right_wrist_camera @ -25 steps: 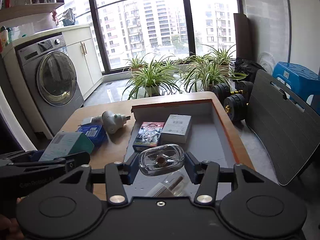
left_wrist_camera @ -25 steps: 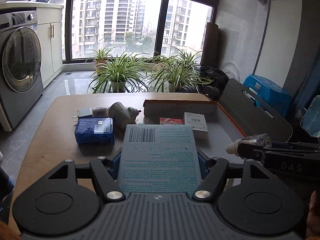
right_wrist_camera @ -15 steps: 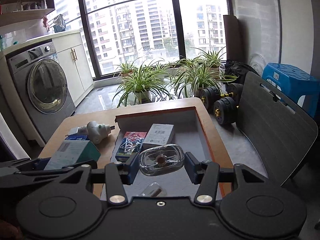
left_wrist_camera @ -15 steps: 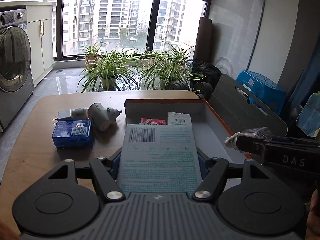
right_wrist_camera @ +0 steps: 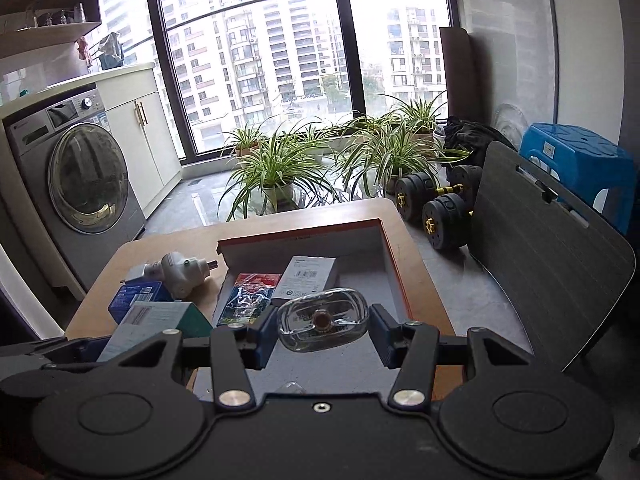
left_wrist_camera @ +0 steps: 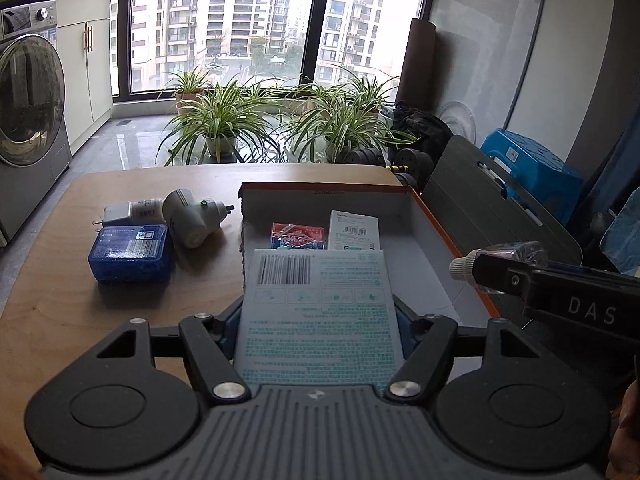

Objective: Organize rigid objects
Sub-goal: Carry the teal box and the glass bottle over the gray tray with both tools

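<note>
The left hand-held gripper [left_wrist_camera: 318, 320] pinches a teal box [left_wrist_camera: 318, 308] at the bottom middle of its frame. The right hand-held gripper [right_wrist_camera: 322, 330] pinches a clear bottle [right_wrist_camera: 322, 320]. Both have come closer to the tray [left_wrist_camera: 448, 240] than a moment ago, and the tray now fills more of the middle. A red pack [left_wrist_camera: 296, 234] and a white box [left_wrist_camera: 354, 230] lie inside. A blue box [left_wrist_camera: 130, 254] and plugs [left_wrist_camera: 192, 218] wait on the counter [left_wrist_camera: 60, 300], left. Dropping them in looks next.

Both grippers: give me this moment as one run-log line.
left gripper: shut on teal box | right gripper: shut on glass bottle | tray: two boxes inside
</note>
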Action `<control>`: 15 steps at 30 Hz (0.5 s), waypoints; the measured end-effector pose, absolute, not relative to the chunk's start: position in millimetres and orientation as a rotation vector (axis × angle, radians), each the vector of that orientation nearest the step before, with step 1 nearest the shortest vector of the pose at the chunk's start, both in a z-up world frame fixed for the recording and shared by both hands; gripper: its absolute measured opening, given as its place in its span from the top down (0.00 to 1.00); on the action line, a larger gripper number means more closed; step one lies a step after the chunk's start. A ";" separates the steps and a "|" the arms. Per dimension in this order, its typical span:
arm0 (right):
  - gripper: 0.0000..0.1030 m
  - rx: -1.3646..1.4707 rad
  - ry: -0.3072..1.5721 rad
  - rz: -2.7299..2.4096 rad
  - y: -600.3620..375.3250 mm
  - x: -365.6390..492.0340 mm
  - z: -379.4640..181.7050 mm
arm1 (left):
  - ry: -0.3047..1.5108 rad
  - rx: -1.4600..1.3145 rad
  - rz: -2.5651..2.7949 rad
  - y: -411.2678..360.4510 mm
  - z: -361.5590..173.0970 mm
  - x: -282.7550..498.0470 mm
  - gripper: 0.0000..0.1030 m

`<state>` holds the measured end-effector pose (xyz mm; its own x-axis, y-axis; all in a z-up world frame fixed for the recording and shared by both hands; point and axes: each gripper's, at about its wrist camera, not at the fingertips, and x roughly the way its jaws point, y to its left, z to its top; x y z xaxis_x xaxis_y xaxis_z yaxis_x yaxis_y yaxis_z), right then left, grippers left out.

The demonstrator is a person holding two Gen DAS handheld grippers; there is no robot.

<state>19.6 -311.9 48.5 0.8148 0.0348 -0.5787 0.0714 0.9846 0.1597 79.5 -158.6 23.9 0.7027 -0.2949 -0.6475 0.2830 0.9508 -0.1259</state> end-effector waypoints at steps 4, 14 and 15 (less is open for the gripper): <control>0.42 0.181 0.617 -0.017 -313.2 23.3 50.1 | 0.725 -0.014 -0.314 -160.7 24.7 81.0 0.30; 0.42 0.180 0.619 -0.018 -314.2 26.2 51.0 | 0.732 -0.019 -0.312 -166.3 24.6 85.6 0.30; 0.42 0.181 0.621 -0.018 -314.8 27.8 51.2 | 0.734 -0.019 -0.314 -167.0 24.1 86.0 0.30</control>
